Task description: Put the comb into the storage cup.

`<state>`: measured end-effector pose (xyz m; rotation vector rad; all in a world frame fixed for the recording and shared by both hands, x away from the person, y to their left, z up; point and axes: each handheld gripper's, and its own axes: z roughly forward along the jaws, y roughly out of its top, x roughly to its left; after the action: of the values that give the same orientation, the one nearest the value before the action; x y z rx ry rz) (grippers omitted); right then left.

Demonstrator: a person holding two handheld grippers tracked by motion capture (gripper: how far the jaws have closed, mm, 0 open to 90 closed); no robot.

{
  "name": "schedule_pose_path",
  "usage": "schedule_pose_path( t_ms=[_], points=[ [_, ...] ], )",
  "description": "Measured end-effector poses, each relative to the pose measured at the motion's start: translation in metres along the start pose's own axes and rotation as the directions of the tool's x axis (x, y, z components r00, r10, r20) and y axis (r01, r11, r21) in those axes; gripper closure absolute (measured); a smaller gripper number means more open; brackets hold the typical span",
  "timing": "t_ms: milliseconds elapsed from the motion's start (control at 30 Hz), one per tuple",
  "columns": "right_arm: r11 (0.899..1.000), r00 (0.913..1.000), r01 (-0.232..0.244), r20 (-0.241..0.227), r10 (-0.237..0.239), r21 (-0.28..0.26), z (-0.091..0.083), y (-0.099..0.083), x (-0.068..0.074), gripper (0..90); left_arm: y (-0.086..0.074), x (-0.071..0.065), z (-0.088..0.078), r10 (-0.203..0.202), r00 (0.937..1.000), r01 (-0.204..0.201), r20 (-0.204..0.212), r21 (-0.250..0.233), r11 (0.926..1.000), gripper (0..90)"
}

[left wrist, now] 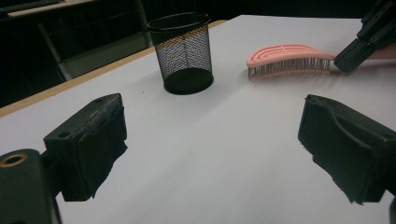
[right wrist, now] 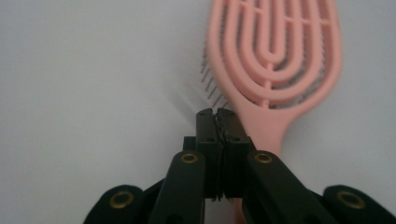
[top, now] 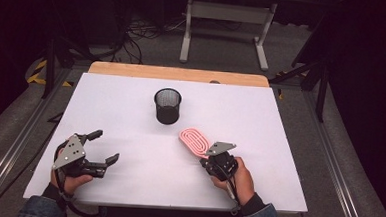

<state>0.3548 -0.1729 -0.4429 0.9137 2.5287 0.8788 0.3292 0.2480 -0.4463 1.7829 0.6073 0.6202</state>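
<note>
Hairbrush (top: 195,141) lies mid-bench (top: 131,100), handle toward right gripper (right wrist: 217,113), jaws together beside it; left gripper (top: 104,146) jaws apart over open surface.

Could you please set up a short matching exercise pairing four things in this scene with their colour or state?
Things:
1. mesh cup
2. hairbrush
3. left gripper
4. right gripper

States:
A. jaws spread wide above the white table
B. pink, lying bristles down
C. jaws closed together beside the brush handle
D. black, standing upright and open at the top

Pairs: 1-D, 2-B, 3-A, 4-C
</note>
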Motion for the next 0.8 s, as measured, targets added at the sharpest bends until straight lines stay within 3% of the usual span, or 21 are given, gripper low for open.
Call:
schedule_pose_path(
  t_ms=[400, 667, 800],
  points=[
    [1.000, 1.0000, -0.003, -0.005, 0.003, -0.008, -0.004, -0.005, -0.005, 86.8, 0.000, 0.000, 0.000, 0.001, 1.0000, -0.001, 0.002, 0.005, 1.0000, 9.2],
    [0.995, 0.9998, -0.021, -0.001, 0.021, -0.096, -0.027, -0.005, -0.012, 83.0, 0.000, 0.000, 0.000, 0.000, 1.0000, 0.000, -0.002, 0.004, 1.0000, 9.2],
    [0.990, 0.9990, -0.024, 0.035, 0.029, -0.136, -0.038, -0.006, -0.019, 79.1, 0.000, 0.000, 0.000, 0.007, 1.0000, -0.007, -0.004, 0.007, 0.9999, 9.2]
  ],
)
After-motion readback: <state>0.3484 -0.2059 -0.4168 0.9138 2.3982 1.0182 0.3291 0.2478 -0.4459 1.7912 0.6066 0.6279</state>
